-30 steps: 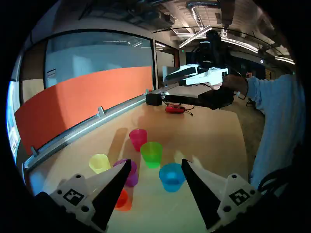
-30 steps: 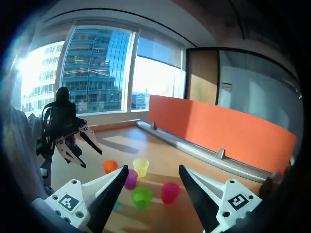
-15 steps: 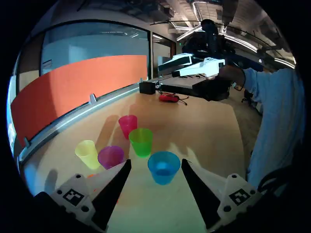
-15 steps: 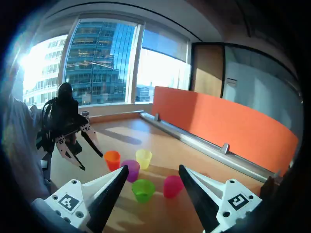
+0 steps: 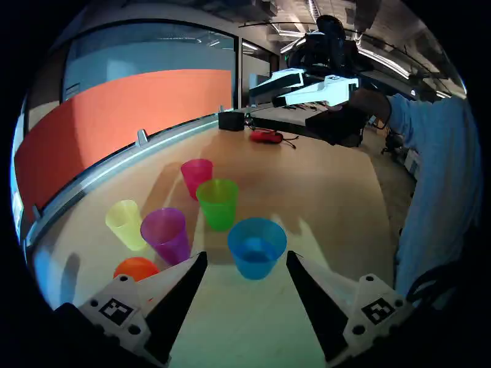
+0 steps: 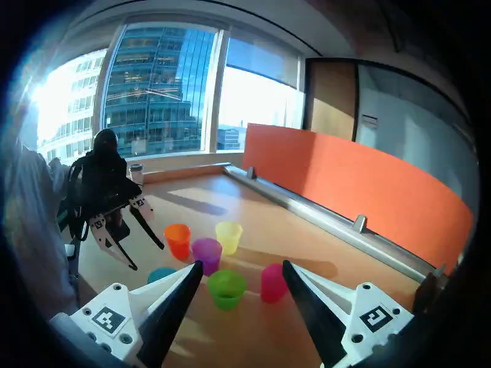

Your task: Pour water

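Note:
Several plastic cups stand grouped on the wooden table point(image 5: 331, 202). In the left gripper view, my left gripper point(image 5: 245, 264) is open, its fingertips on either side of the blue cup point(image 5: 257, 247), which holds some water. Beyond it are the green cup point(image 5: 217, 203), pink cup point(image 5: 197, 176), purple cup point(image 5: 166, 234), yellow cup point(image 5: 125, 223) and orange cup point(image 5: 136, 269). My right gripper point(image 5: 270, 101) hangs open high over the far side, held by a hand. In the right gripper view, my right gripper point(image 6: 241, 273) is open above the green cup point(image 6: 226, 288) and pink cup point(image 6: 272, 283); the left gripper point(image 6: 147, 236) hovers by the orange cup point(image 6: 178, 240).
An orange divider panel point(image 5: 116, 116) on a metal rail point(image 5: 123, 159) borders the table. A black box point(image 5: 231, 119) and a red object point(image 5: 265, 136) with a cable lie at the far end. A person's blue sleeve point(image 5: 439, 178) is at the right. Large windows point(image 6: 153, 98) are behind.
My left gripper has come lower and closer to the cups, so the blue cup now sits between its fingertips. The right gripper has tilted down a little toward the cups.

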{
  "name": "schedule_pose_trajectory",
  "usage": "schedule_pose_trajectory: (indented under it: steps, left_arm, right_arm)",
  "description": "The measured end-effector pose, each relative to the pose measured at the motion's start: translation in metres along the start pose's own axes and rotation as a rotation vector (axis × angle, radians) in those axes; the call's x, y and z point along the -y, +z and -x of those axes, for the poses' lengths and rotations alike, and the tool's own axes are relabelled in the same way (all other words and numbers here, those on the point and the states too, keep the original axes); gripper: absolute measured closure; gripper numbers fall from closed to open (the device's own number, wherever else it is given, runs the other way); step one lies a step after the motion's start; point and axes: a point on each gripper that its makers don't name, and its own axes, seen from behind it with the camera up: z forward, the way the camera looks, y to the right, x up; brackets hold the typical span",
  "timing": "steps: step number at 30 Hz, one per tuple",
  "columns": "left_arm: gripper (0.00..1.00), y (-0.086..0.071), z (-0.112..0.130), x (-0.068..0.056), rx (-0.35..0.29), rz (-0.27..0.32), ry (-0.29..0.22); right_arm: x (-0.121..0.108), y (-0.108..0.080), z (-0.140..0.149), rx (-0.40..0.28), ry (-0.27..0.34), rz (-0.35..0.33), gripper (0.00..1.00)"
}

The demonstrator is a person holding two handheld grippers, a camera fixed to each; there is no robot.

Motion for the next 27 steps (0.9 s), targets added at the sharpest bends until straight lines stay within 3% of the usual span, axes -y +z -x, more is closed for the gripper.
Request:
schedule_pose_trajectory:
  steps: [13,27]
  left_arm:
    - [0.04,0.027,0.02,-0.002,0.037,0.007,0.002]
    - [0.04,0.053,0.022,-0.013,0.036,0.035,0.004]
  right_arm:
    - [-0.002,0.014,0.03,0.056,-0.01,-0.016,0.0]
    - [-0.002,0.03,0.047,0.088,-0.005,-0.033,0.0]
